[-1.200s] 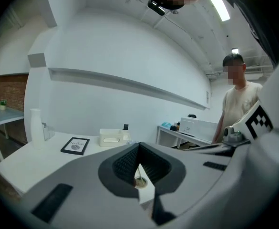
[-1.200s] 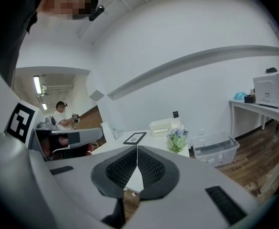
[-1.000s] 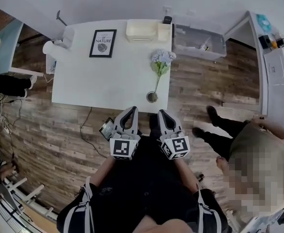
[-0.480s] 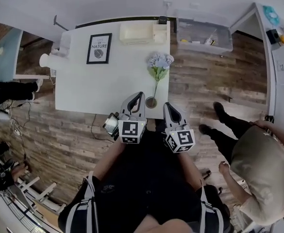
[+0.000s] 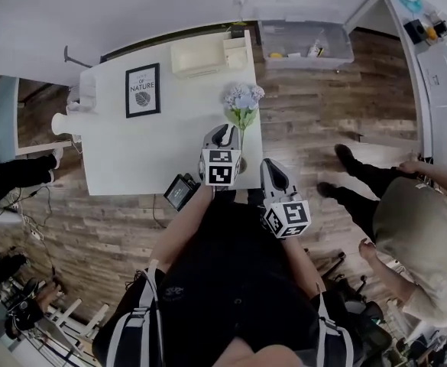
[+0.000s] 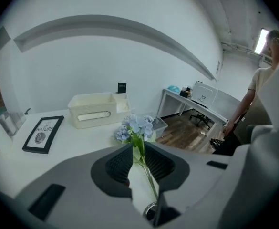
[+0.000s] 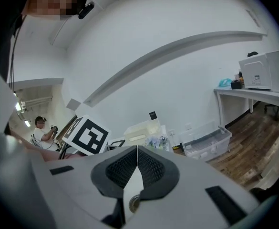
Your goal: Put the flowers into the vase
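A pale blue flower [image 5: 243, 96] on a long green stem stands in a small round vase [image 5: 244, 164] at the right front edge of the white table [image 5: 131, 159]. My left gripper [image 5: 225, 134] reaches over that edge to the stem. In the left gripper view the flower [image 6: 135, 126] rises just past my left gripper [image 6: 138, 149]. Its jaws have just been opening and stand a little apart, with the stem in the gap above the vase rim [image 6: 150, 210]. My right gripper [image 5: 273, 173] hangs short of the table, its jaws [image 7: 137, 149] shut on nothing.
On the table are a framed print [image 5: 142, 90], a cream basket [image 5: 199, 53] at the back and a white object [image 5: 70, 121] at the left end. A clear plastic bin [image 5: 306, 35] sits on the wood floor behind. A person [image 5: 414, 212] stands at the right.
My left gripper has moved forward from in front of the table to the flower stem, and its jaws have parted slightly. The right gripper has shifted only a little.
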A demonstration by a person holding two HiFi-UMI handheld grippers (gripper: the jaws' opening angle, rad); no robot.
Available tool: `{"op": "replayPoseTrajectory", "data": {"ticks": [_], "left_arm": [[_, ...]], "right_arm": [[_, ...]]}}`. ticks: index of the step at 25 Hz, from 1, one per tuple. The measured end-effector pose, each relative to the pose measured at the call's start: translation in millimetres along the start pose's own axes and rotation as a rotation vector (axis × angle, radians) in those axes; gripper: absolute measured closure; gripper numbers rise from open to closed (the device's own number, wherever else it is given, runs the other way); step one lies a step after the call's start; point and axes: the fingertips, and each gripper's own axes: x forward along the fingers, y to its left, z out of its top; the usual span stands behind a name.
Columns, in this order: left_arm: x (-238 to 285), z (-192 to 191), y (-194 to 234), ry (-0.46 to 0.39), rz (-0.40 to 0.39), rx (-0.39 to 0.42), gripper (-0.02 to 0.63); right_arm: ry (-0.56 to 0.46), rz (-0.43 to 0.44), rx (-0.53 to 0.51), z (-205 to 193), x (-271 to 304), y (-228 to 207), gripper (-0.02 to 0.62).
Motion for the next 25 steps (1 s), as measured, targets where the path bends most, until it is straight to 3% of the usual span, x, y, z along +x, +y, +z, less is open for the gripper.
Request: {"op": "replayPoseTrajectory", "data": {"ticks": [10, 25], "left_arm": [[38.6, 1.6, -5.4, 0.098, -0.016, -0.015, 0.370], [70.4, 6.6, -5.2, 0.136, 0.013, -0.063, 0.210]], "right_arm": [[0.007, -0.014, 0.025, -3.8, 2.2, -8.1, 0.578], [-0.001, -0.028, 0.064, -4.3, -2.7, -28.0, 0.578]]}}
